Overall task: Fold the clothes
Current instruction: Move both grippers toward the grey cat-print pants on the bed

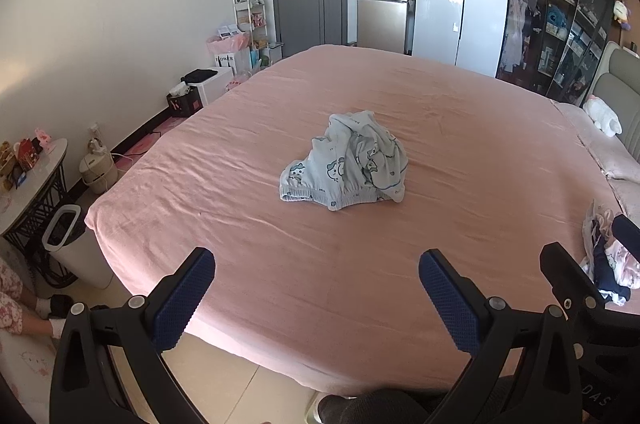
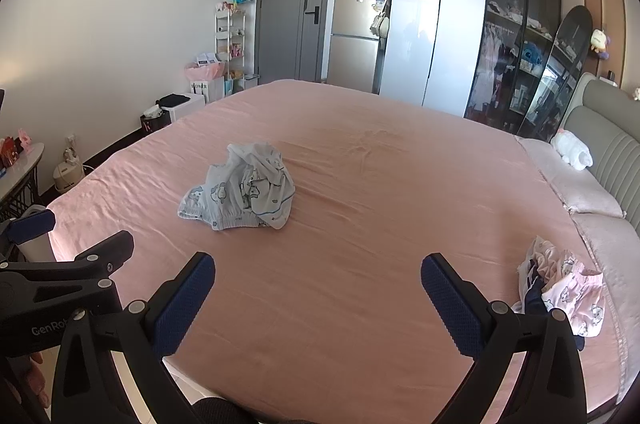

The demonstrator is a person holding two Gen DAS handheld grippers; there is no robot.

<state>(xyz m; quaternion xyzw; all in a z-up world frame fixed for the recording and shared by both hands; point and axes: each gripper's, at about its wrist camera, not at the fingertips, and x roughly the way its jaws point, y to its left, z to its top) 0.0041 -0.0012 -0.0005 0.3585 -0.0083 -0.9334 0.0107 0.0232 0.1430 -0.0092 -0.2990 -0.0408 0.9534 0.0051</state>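
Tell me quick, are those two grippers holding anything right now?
Left gripper: open, holding nothing, above the pink bed.
Right gripper: open, holding nothing; the crumpled blue garment lies untouched ahead.

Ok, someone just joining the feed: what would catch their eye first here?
The crumpled light-blue garment alone mid-bed on the pink sheet. Then a pink and navy clothes pile at the bed's right edge, near the pillows. Both grippers, left and right, hover open and empty at the near edge.
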